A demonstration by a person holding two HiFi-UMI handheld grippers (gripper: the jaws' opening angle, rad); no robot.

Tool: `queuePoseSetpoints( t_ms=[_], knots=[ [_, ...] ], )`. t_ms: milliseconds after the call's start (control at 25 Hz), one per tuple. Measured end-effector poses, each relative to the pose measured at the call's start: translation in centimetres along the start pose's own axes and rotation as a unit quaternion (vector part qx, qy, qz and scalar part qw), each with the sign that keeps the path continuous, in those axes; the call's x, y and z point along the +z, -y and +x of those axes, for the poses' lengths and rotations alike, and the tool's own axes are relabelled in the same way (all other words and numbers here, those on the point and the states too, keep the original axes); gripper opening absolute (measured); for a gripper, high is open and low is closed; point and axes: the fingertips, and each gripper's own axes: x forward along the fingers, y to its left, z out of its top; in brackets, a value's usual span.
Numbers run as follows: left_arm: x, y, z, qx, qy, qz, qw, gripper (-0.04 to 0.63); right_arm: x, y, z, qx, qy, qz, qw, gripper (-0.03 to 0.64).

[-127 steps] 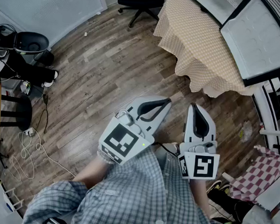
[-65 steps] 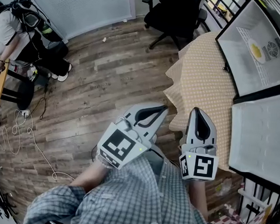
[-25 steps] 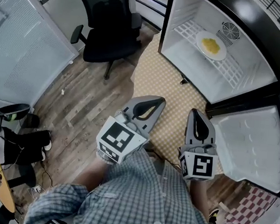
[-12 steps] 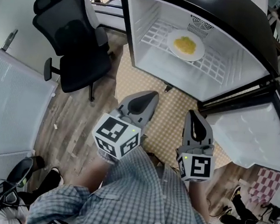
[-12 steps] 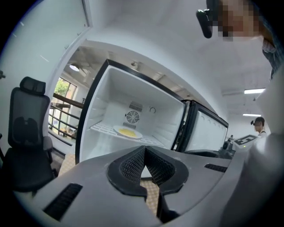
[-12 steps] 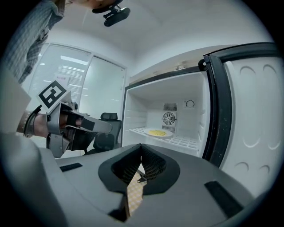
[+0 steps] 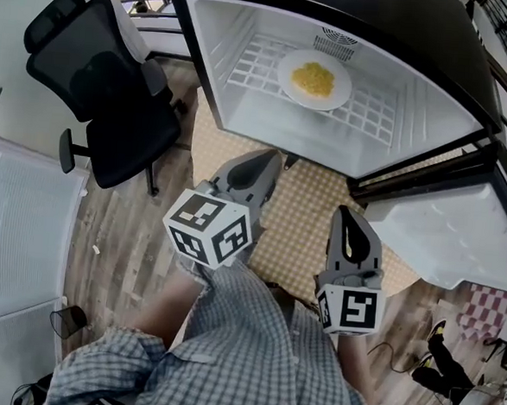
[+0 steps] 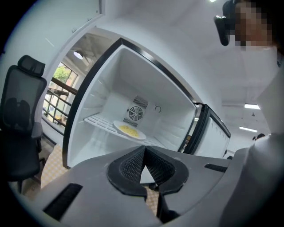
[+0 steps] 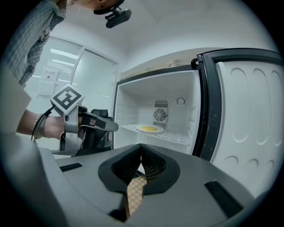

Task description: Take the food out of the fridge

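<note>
The fridge stands open in front of me. On its white wire shelf sits a white plate with yellow food on it, also seen in the left gripper view as the plate and in the right gripper view as the plate. My left gripper is shut and empty, its tip just short of the fridge's lower front edge. My right gripper is shut and empty too, farther back and to the right. Both point toward the fridge, well short of the plate.
The fridge door hangs open on the right. A black office chair stands left of the fridge. Under the grippers lies a tan checkered cloth below the fridge. Wooden floor runs to the left.
The view swung from the floor and chair to the open fridge. My left gripper moved forward toward the fridge and rolled; the right one shifted slightly. Both stayed shut.
</note>
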Motion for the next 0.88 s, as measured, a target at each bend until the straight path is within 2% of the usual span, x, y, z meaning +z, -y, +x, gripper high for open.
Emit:
queuePoseSetpoints(
  t_ms=[360, 480, 680, 760, 880],
  knots=[
    [1.5, -1.3, 4.0, 0.004, 0.021, -0.082, 0.9964, 0.006, -0.2, 1.1, 0.2, 0.016, -0.007, -0.003, 1.000, 0.010],
    [1.7, -1.7, 5.5, 0.004, 0.028, -0.132, 0.9908, 0.006, -0.5, 1.7, 0.2, 0.018, -0.009, -0.001, 1.000, 0.009],
    [2.1, -2.5, 7.6, 0.002, 0.051, -0.218, 0.9745, 0.017, -0.9, 2.6, 0.2, 0.018, -0.011, 0.006, 1.000, 0.009],
    [1.9, -2.8, 8.4, -0.001, 0.057, -0.257, 0.9647, 0.056, -1.0, 2.9, 0.1, 0.017, -0.012, 0.007, 1.000, 0.010],
    [1.2, -3.6, 9.5, 0.005, 0.064, -0.321, 0.9448, 0.085, -1.2, 3.5, 0.1, 0.014, -0.014, 0.009, 1.000, 0.011]
  ],
)
